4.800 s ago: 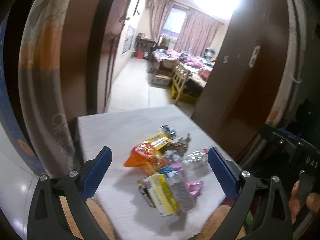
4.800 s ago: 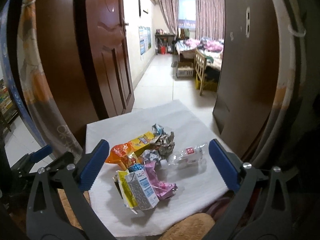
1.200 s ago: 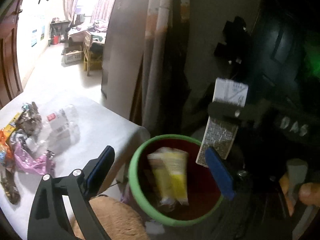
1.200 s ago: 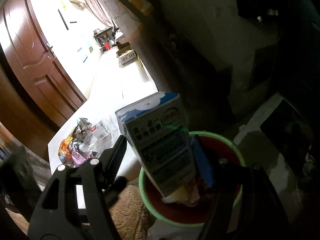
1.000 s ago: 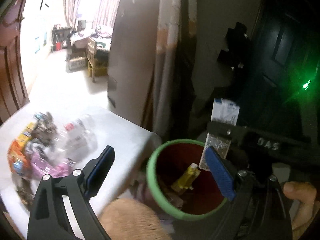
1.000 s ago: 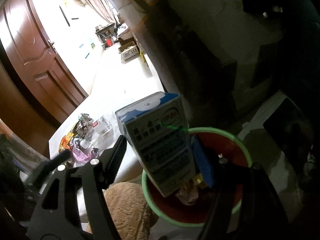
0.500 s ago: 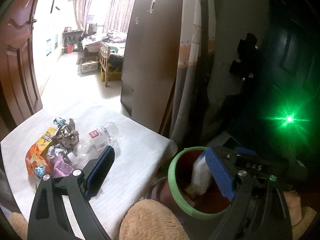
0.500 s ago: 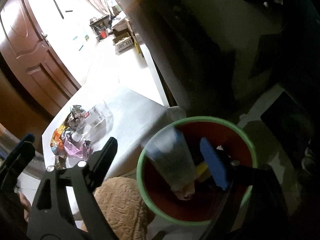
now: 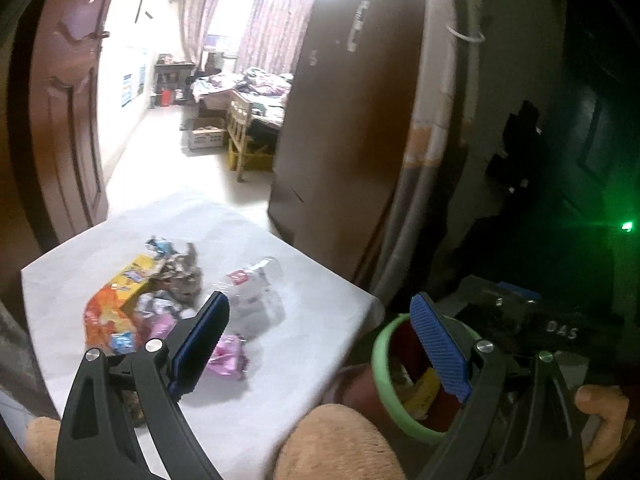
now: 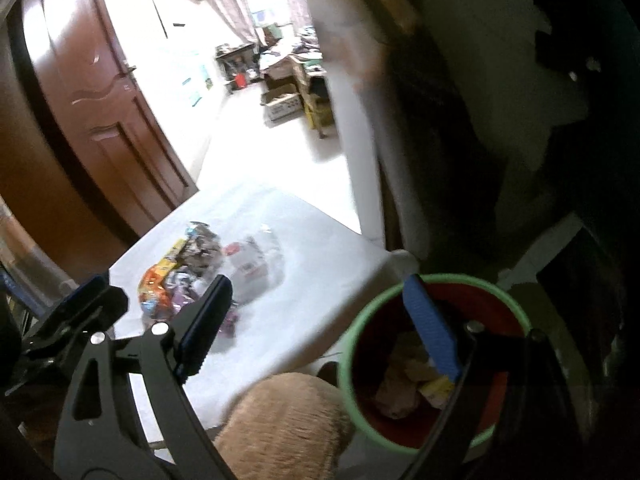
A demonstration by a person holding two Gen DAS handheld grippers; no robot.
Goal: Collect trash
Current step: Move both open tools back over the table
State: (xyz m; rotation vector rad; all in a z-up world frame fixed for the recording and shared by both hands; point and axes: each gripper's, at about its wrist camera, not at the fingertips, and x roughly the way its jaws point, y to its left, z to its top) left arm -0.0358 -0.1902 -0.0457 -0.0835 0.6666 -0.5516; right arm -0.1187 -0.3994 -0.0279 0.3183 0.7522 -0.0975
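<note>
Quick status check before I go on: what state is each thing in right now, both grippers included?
Left gripper: open, empty.
Right gripper: open, empty, jaws just opened.
Bin: upright, trash inside.
Clear bottle: lying on its side on the table.
Wrapper pile: on the table.
Brown door: open.

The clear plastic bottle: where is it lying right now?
The clear plastic bottle lies on the white table, on the right edge of the wrapper pile, toward the green-rimmed bin.
</note>
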